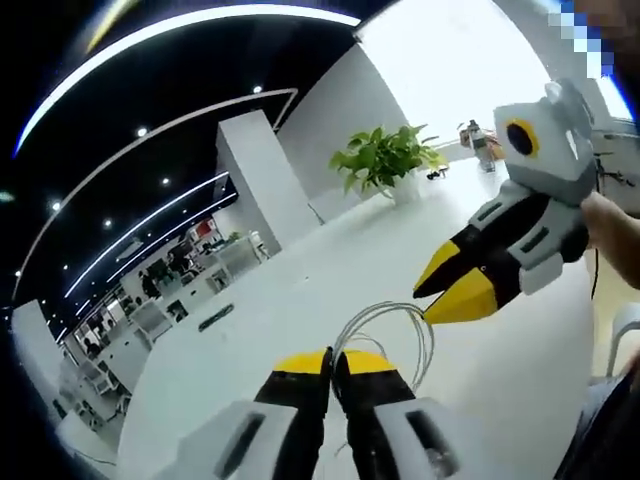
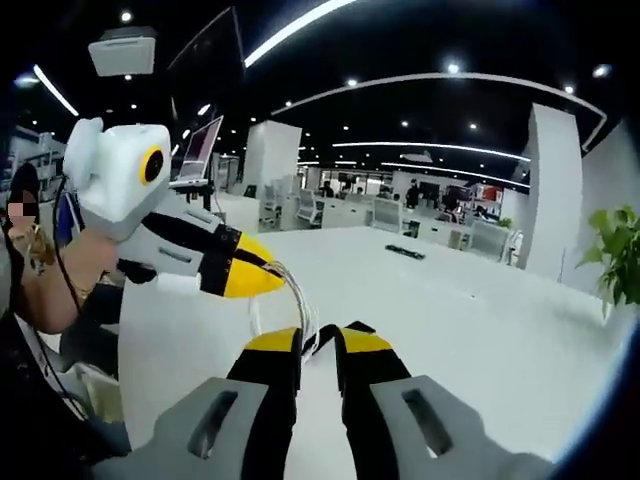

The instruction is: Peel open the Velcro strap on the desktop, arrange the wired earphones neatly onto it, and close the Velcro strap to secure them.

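Both grippers are raised off the white desk (image 1: 330,290) with the wired earphones (image 1: 395,325) strung between them as a loose bundle of pale loops. In the left gripper view, the left gripper (image 1: 333,362) has its yellow-tipped jaws drawn nearly together on the cable where the loops emerge just beyond the tips. The right gripper (image 1: 452,290) comes in from the right, jaws narrow, tips at the far end of the same loops. In the right gripper view, the right gripper (image 2: 320,345) pinches something dark and thin along with the cable; possibly the Velcro strap, but I cannot tell. The left gripper (image 2: 262,272) there is closed on the white cable (image 2: 295,295). Judgement: coiling stage, strap not yet closed. To do it well, keep both pinches firm, hold the loops even and slack-free, lower the bundle square to the desk, and avoid twisting the hands apart. A potted plant (image 1: 385,160) stands far off, well apart.
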`<state>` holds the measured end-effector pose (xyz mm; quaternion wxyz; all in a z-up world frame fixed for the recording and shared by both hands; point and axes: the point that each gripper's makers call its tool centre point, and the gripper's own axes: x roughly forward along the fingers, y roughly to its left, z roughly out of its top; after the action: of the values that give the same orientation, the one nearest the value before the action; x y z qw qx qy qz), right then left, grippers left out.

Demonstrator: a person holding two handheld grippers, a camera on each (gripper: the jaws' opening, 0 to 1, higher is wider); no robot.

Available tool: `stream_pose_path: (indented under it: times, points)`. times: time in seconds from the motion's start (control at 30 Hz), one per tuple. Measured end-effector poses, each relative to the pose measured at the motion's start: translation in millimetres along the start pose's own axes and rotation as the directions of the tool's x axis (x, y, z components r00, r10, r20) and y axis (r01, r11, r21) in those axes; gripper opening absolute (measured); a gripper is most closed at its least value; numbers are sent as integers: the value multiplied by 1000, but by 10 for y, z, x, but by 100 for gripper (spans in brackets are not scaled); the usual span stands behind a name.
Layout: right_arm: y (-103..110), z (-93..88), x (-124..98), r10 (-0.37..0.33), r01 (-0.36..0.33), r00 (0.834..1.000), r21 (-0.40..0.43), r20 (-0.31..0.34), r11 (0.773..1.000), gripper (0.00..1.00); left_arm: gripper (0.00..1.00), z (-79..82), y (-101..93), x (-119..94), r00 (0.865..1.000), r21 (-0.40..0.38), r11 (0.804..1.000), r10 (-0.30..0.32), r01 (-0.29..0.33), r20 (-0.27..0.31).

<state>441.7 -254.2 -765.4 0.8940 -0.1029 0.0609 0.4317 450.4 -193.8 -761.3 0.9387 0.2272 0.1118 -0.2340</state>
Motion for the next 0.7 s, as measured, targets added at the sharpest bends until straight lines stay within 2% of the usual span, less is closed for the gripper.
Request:
stream_pose_path:
  times: [0.1,0.27,0.37,0.5,0.7]
  points:
    - [37,-50,9,7,-7,1000,4,6,1000,16,8,-11,28,1,1000,3,1000,7,-7,-7]
    - [-148,-247,161,12,-12,999,-2,-53,1000,16,8,-56,41,7,1000,11,1000,11,-11,-18]
    - [-216,-276,251,15,-16,997,-13,-70,1000,16,8,-67,40,-1,1000,15,1000,12,-12,-18]
    - [-50,-238,383,107,-110,992,-56,-67,992,18,8,-71,33,-3,1000,20,1000,13,-13,-18]
    - [14,-210,461,111,-114,993,-63,-50,992,19,8,-81,47,1,999,30,999,24,-23,-22]
